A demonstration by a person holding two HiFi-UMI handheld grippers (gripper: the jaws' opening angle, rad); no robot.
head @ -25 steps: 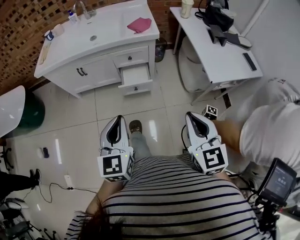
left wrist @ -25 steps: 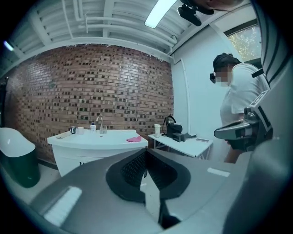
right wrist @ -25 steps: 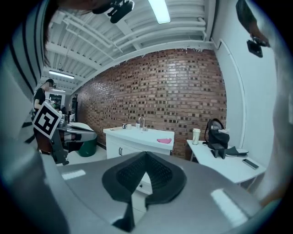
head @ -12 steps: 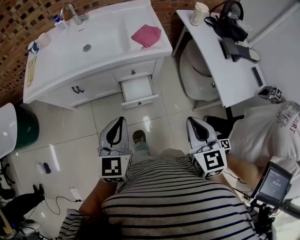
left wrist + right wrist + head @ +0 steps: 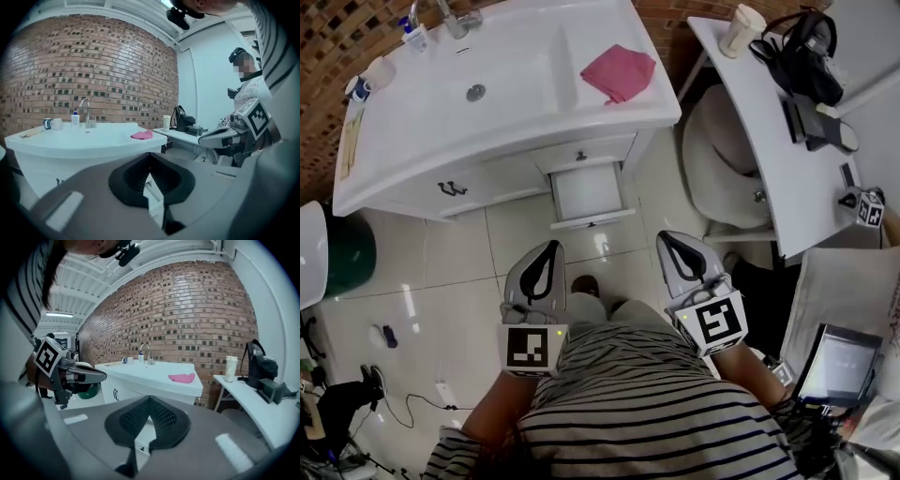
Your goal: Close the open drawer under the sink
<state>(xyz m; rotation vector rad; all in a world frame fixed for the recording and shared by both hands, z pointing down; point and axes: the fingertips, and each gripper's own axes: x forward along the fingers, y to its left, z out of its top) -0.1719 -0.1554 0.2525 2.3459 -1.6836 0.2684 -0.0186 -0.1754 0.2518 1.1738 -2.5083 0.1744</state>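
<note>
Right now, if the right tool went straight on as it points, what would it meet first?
Probably the open drawer, seen between the right tool's tips; depth is uncertain.

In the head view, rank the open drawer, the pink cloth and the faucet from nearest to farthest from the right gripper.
From the right gripper:
1. Open drawer, just ahead and to its left.
2. Pink cloth, on the right end of the counter.
3. Faucet, at the far back left.

Left gripper (image 5: 549,246), right gripper (image 5: 665,236): jaws together, empty, side by side.
</note>
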